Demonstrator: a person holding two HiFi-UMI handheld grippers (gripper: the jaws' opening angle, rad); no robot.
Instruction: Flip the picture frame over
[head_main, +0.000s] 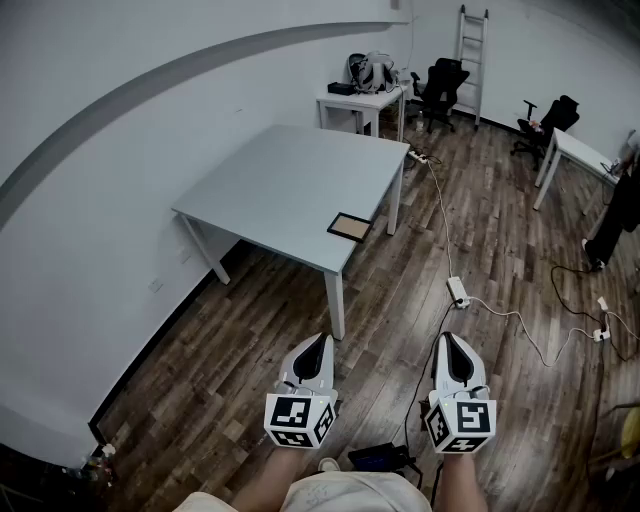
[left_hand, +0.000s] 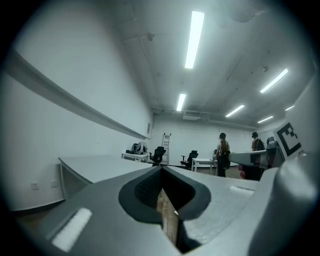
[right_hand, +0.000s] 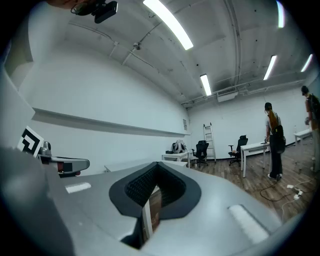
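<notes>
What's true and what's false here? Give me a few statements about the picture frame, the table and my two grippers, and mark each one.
1. The picture frame lies flat on the grey table, close to one edge. True.
2. The left gripper is clamped on the frame. False: its jaws are together with nothing between them, and it is held over the wooden floor, well short of the table.
3. The right gripper is shut and empty. True.
4. The ladder lies flat on the floor beside the table. False: it stands upright against the far wall.
</notes>
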